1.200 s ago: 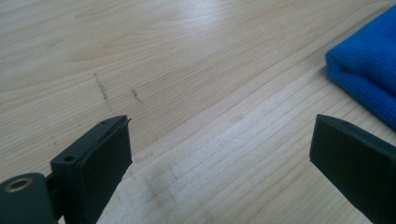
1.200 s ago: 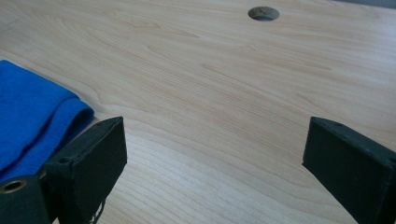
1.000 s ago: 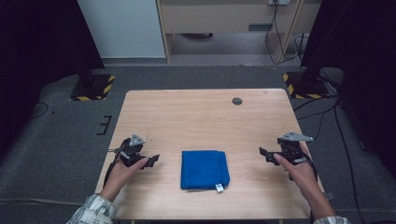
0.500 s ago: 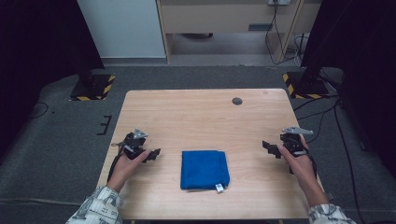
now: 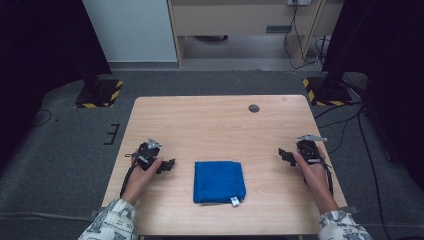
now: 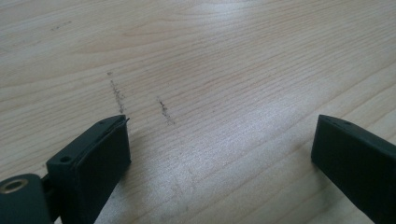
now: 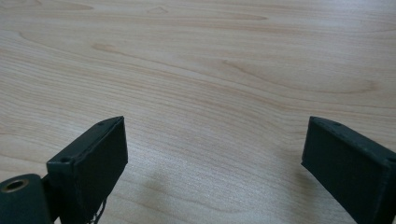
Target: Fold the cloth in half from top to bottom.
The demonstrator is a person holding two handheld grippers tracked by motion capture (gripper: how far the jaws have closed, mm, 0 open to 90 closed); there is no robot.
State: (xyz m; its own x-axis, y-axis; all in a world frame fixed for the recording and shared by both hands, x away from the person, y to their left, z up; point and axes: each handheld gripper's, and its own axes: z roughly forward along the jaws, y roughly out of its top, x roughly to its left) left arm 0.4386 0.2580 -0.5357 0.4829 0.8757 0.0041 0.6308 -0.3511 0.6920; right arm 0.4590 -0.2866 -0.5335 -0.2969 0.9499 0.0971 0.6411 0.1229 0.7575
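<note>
1. The high view was soft and low in detail; the wooden table (image 5: 220,130) was evenly lit from above, while the floor around the table fell dim and the black curtains behind it went almost featureless.
2. Shadows on the table were faint and short.
3. In the left gripper view, a pale sheen lay on the table's grain between the jaws; the near jaws were slightly blurred.
4. In the right gripper view, a soft shadow lay on the table between the jaws.
</note>
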